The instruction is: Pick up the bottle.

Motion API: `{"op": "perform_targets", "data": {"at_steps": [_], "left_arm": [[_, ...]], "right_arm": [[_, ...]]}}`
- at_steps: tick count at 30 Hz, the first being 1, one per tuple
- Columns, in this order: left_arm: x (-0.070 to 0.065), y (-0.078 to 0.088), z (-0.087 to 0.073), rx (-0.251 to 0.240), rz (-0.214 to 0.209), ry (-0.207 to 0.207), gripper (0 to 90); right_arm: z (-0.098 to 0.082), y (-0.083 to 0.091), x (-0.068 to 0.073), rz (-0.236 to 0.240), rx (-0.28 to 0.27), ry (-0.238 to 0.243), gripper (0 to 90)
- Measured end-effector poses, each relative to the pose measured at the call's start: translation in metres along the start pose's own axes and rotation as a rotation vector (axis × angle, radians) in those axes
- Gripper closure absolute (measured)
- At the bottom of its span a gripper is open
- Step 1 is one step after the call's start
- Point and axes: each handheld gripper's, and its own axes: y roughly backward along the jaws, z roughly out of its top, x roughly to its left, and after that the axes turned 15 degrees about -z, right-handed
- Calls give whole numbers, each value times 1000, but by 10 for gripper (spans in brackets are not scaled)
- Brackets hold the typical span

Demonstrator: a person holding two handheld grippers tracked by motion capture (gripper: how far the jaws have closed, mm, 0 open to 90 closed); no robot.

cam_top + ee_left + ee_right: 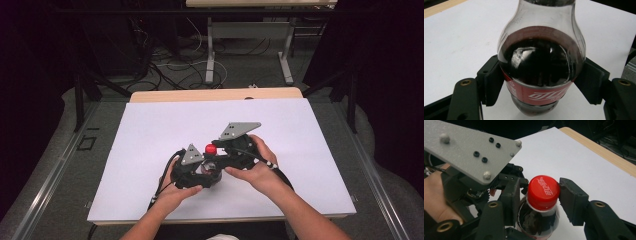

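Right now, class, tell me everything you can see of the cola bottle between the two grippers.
The bottle is clear plastic, bulb-shouldered, holding dark cola, with a red label and white lettering round its waist. It stands upright on the white table sheet. Its red screw cap is on. The left hand-held gripper clamps the body at the label from both sides. The right hand-held gripper has its jaws on either side of the cap, at least one pad touching it.

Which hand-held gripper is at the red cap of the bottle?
The right hand-held gripper: its jaws sit on either side of the red cap, while the left hand-held gripper clamps the bottle lower down.
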Motion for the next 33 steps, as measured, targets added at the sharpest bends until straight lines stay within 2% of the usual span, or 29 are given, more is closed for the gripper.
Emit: {"op": "perform_targets", "data": {"at_steps": [3,9,11,12,14,17,18,19,20,21,26,29,31,32,33], "left_arm": [[0,0,0,-1,1,-1,302],[0,-1,0,3,-3,1,302],[0,-1,0,7,-4,-3,302],[0,-1,0,-4,-2,3,302],[0,-1,0,-4,-4,4,302],[0,-1,-1,-5,-8,8,302],[0,-1,0,-7,-9,1,302],[0,0,0,-4,-9,0,302],[0,0,0,-7,-8,-4,302],[-1,0,0,-12,-11,4,302],[-1,0,0,-15,-12,-4,302],[-1,0,0,-15,-10,0,302],[0,1,0,-6,-4,-4,302],[0,0,0,-11,-2,1,302],[1,1,0,-9,-3,1,302]], "right_arm": [[1,-2,3,-21,-12,17,555],[4,-7,2,-11,2,29,605],[4,-8,0,9,6,30,610],[6,-9,-4,43,10,50,612],[7,-10,-6,58,13,51,612],[9,-13,-16,120,32,62,615],[10,-14,-18,137,36,71,615],[12,-15,-22,177,28,101,616],[12,-15,-22,177,28,101,616],[13,-15,-26,210,30,126,616],[14,-16,-29,242,8,174,614],[14,-15,-28,231,18,165,599],[13,-14,-25,196,11,129,513],[13,-11,-24,175,14,107,486],[13,-11,-24,175,14,107,486]]}}
